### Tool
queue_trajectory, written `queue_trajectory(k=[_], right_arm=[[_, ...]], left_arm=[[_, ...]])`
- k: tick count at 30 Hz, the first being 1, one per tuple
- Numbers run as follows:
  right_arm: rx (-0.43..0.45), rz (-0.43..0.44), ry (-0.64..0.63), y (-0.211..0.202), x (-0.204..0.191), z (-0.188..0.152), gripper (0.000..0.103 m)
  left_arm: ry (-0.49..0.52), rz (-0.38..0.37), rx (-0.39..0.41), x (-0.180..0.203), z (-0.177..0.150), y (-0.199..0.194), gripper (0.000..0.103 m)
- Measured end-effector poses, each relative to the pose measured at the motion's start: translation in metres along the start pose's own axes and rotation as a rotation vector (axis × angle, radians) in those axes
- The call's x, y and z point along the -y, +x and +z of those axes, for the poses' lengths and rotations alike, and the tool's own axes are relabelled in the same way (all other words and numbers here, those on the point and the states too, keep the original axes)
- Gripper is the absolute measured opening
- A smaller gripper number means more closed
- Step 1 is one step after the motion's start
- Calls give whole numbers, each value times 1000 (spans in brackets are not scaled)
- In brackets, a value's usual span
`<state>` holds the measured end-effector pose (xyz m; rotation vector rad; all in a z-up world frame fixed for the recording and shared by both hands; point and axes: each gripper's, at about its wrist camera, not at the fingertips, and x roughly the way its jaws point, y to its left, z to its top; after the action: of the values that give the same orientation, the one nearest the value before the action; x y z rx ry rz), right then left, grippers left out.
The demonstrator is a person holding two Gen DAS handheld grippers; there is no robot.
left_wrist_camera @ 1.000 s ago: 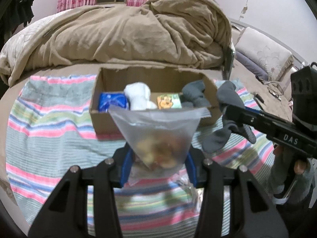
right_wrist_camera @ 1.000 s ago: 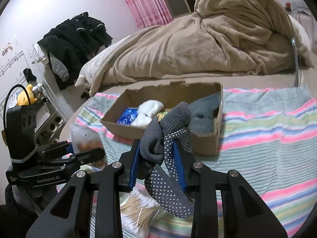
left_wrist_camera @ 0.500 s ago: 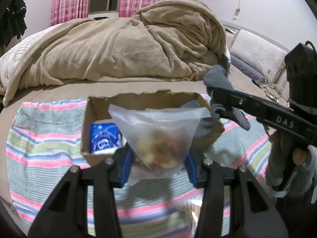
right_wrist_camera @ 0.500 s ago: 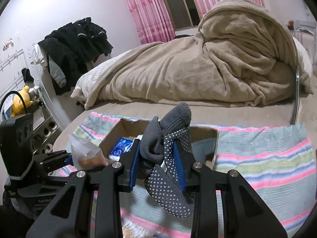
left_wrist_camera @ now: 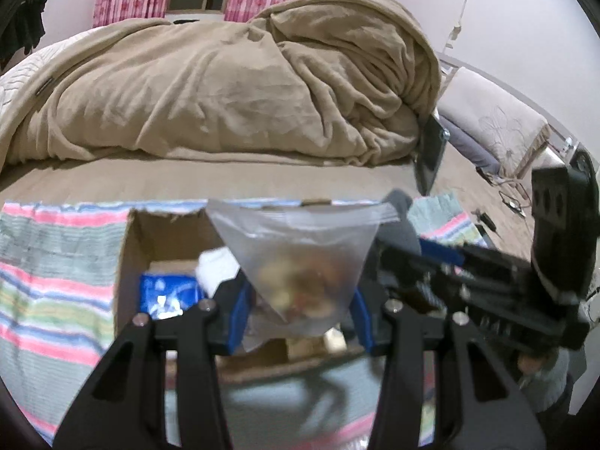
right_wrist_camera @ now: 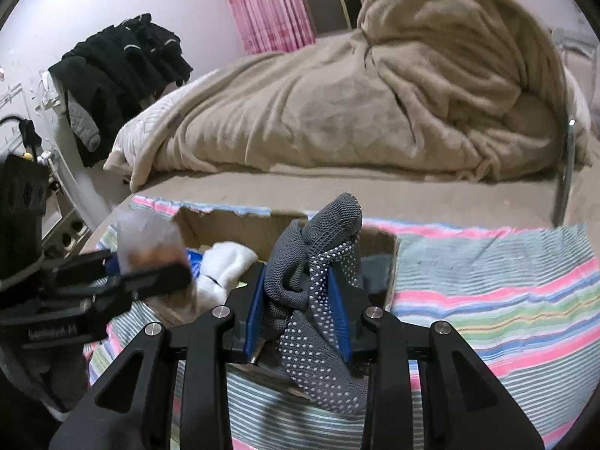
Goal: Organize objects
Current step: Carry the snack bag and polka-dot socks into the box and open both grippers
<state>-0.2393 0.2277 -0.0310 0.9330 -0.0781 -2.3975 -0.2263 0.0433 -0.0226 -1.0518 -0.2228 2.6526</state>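
Carrying both loads over the cardboard box [left_wrist_camera: 127, 262], I have the left claw [left_wrist_camera: 298, 315] clenched on the clear snack bag [left_wrist_camera: 300, 262], low centre of frame, and the right claw [right_wrist_camera: 300, 300] clenched on grey dotted socks [right_wrist_camera: 318, 285]. Next: lower each inside, then release.

Right tongs [right_wrist_camera: 300, 311] clamping grey dotted sock [right_wrist_camera: 318, 300], over cardboard box [right_wrist_camera: 386, 262], striped cloth [right_wrist_camera: 506, 300]

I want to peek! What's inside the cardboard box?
Inside the box: a blue packet and a white sock. The held bag and gray sock hide the rest.
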Motion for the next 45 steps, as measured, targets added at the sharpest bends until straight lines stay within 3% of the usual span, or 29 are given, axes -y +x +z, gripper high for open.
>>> queue_trajectory(k=[7, 15, 18, 24, 34, 39, 45], right_arm=[[-59, 29, 14, 18, 7, -4, 35], [-33, 97, 86, 16, 20, -6, 41], [-3, 86, 97, 9, 23, -6, 52], [37, 110, 159, -1, 35, -6, 59], [59, 73, 146, -12, 27, -15, 59], [57, 28, 167, -27, 22, -21, 64], [48, -16, 169, -46, 10, -32, 64]], left_arm=[[-27, -5, -25, -1, 9, 32, 48], [-77, -30, -27, -3, 14, 54, 49], [-93, -43, -37, -5, 15, 60, 60], [-97, -61, -47, -2, 14, 62, 70], [-64, 2, -24, 0, 5, 19, 71], [-37, 83, -8, 3, -11, -12, 75], [-17, 111, 14, 6, -32, -46, 76]])
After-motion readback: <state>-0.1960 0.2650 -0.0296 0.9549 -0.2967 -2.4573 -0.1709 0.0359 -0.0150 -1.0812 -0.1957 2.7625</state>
